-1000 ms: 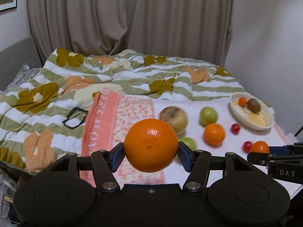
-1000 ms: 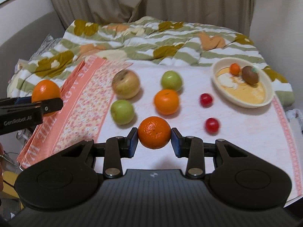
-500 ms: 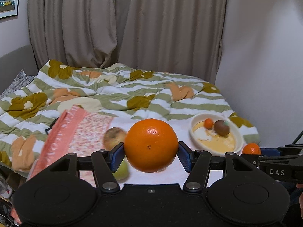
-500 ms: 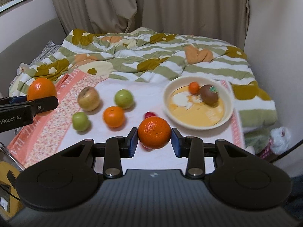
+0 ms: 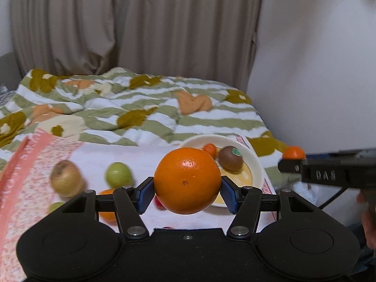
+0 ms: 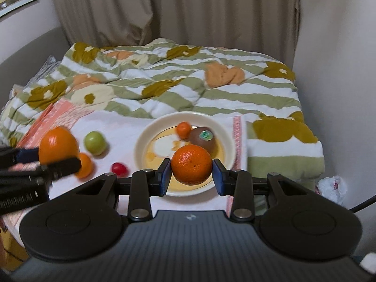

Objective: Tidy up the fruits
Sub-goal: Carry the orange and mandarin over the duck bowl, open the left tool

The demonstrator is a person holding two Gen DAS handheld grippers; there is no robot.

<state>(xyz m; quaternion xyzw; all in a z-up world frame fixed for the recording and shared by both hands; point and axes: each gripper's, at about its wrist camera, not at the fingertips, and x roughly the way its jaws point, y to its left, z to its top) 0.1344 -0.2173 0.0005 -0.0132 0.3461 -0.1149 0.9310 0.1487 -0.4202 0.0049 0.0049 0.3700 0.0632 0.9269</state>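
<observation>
Above the bed's near edge, the left gripper point(image 5: 187, 191) fingers clamp a large orange point(image 5: 187, 180). Rightward, the right gripper point(image 6: 191, 174) fingers clamp a small orange point(image 6: 191, 168) over the bowl point(image 6: 150, 131), which holds a kiwi point(image 6: 203, 137).

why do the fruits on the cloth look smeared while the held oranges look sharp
Left wrist view: the big orange in the left claw is crisp with a small glare spot, while the apple on the cloth is blurred. Right wrist view: the small orange in the right claw is sharp; the bowl rim and green fruit are smeared.
</observation>
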